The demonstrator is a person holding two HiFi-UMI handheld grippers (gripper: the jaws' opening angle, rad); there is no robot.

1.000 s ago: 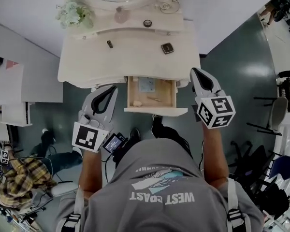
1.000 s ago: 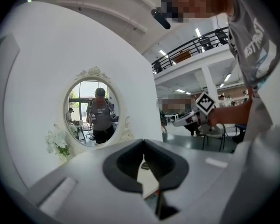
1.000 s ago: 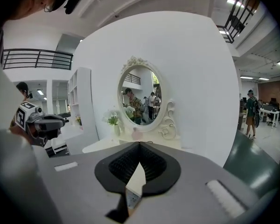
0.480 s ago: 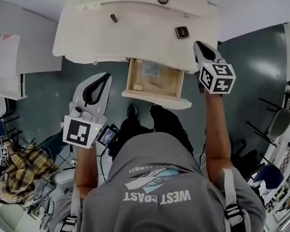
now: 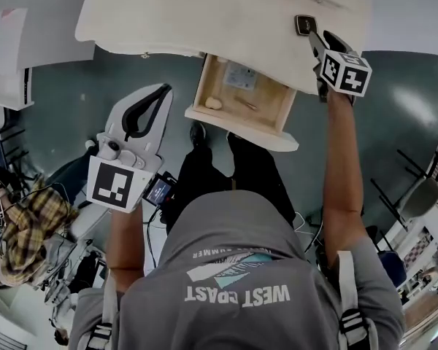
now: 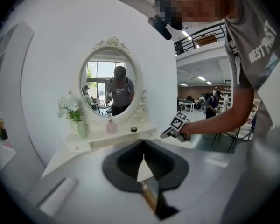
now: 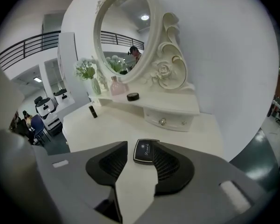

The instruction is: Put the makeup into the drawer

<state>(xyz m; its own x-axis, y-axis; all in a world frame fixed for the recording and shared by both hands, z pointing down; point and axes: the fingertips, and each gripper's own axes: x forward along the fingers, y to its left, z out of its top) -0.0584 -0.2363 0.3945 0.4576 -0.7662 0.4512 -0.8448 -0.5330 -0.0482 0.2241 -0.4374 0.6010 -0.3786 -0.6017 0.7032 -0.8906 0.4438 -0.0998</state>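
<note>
I have the right gripper [image 5: 317, 42] angled down at the cream-white vanity counter [image 5: 204, 20], near its front right corner. The jaws are opening, and the square black makeup compact with a thin pale rim [image 7: 146, 151] lies flat on the counter between their tips. I see no pad pressing on it, though the right jaw overlaps its far edge in the right gripper view. Just below the counter's front edge, the open wooden drawer with a cream front panel [image 5: 233, 126] is pulled out. It holds a small pale oval piece [image 5: 214, 103], a thin stick [image 5: 247, 105] and a bluish card [image 5: 241, 75]. My left gripper [image 6: 143, 143] hangs off the counter, out past its front edge and left of the drawer, with its jaw tips together and nothing between them. A small dark tube [image 7: 93, 111] stands well back towards the counter's left side.
</note>
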